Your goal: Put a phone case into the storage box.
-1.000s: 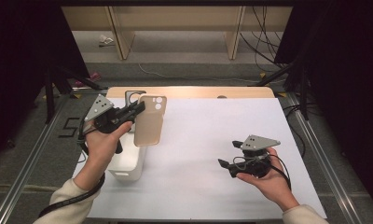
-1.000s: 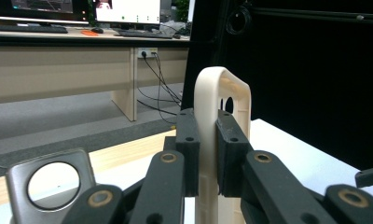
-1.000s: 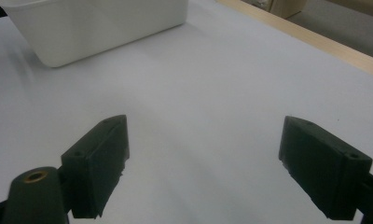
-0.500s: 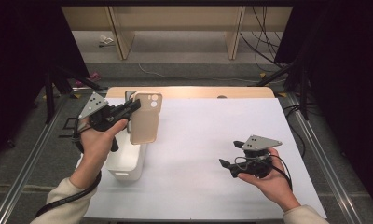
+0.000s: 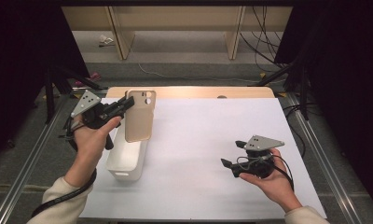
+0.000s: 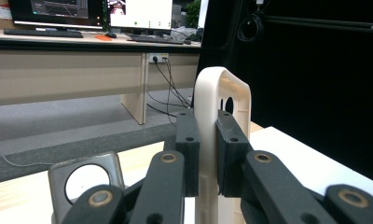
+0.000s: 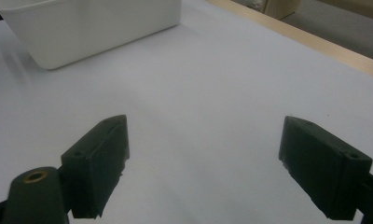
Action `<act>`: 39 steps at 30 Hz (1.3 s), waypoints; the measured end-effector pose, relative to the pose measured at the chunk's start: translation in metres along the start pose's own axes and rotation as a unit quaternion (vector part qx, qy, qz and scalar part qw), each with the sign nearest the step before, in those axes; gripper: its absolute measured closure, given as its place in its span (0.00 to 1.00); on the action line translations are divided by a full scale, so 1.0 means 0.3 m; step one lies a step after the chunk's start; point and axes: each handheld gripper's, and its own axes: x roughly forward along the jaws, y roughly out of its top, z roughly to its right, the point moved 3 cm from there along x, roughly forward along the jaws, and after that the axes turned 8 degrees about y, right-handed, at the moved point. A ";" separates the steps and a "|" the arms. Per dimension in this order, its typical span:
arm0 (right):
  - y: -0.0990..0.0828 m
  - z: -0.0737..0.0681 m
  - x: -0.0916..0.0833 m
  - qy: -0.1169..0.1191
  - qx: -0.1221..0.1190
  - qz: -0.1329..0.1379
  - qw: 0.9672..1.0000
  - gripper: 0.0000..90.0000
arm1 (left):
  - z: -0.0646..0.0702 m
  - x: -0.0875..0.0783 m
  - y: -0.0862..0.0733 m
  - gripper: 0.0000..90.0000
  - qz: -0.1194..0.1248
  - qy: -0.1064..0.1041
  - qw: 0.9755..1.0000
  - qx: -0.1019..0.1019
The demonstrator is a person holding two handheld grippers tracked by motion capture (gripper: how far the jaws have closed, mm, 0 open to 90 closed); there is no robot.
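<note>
Since a second ago your left gripper [image 5: 127,103], clenched on the phone case [image 5: 140,116], has carried it toward nine o'clock, upright above the white bin [image 5: 124,161]; your right gripper [image 5: 227,166] hangs released at four o'clock.

Each hand carries a black two-jaw gripper, the left gripper [image 5: 124,103] and the right gripper [image 5: 229,167], both topped by a grey three-cornered plate with small holes. Brass-coloured pivot pins sit in the black linkage arms, and the blocky jaw pads show small screw holes. A black cable trails from each. The sleeves [image 5: 58,201] are cream-coloured.
</note>
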 end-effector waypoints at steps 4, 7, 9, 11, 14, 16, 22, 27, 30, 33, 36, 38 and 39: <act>-0.002 0.001 -0.004 -0.001 0.002 0.000 1.000 0.19 | -0.011 -0.001 -0.001 0.90 0.000 0.003 1.000 -0.002; -0.003 0.002 -0.007 -0.002 0.002 0.001 1.000 0.19 | -0.017 -0.002 0.002 0.90 0.000 0.004 1.000 -0.002; -0.004 0.003 -0.009 -0.002 0.003 0.002 1.000 0.19 | -0.023 -0.004 0.004 0.90 0.001 0.006 1.000 -0.004; -0.005 0.003 -0.011 -0.002 0.003 0.001 1.000 0.19 | -0.028 -0.005 0.005 0.90 0.001 0.007 1.000 -0.004; -0.006 0.004 -0.013 -0.004 0.004 0.002 1.000 0.19 | -0.037 -0.006 0.005 0.90 0.000 0.009 1.000 -0.004; -0.006 0.005 -0.015 -0.004 0.004 0.002 1.000 0.19 | -0.042 -0.005 0.004 0.90 0.000 0.010 1.000 -0.006; -0.009 0.007 -0.019 -0.005 0.007 0.004 1.000 0.19 | -0.049 -0.005 0.004 0.90 -0.002 0.008 1.000 -0.008; -0.010 0.009 -0.023 -0.006 0.009 0.005 1.000 0.19 | -0.056 -0.002 -0.002 0.90 -0.007 0.011 1.000 -0.006; -0.011 0.010 -0.025 -0.006 0.010 0.006 1.000 0.19 | -0.062 -0.001 -0.004 0.90 -0.008 0.012 1.000 -0.006; -0.012 0.011 -0.025 -0.006 0.010 0.006 1.000 0.19 | -0.069 0.000 -0.005 0.90 -0.008 0.014 1.000 -0.006; -0.012 0.009 -0.024 -0.005 0.010 0.005 1.000 0.19 | -0.076 0.001 -0.008 0.90 -0.008 0.016 1.000 -0.005; -0.012 0.010 -0.024 -0.005 0.010 0.005 1.000 0.19 | -0.081 0.002 -0.009 0.90 -0.008 0.015 1.000 -0.005; -0.012 0.010 -0.025 -0.006 0.011 0.006 1.000 0.19 | -0.083 0.003 -0.010 0.90 -0.007 0.014 1.000 -0.007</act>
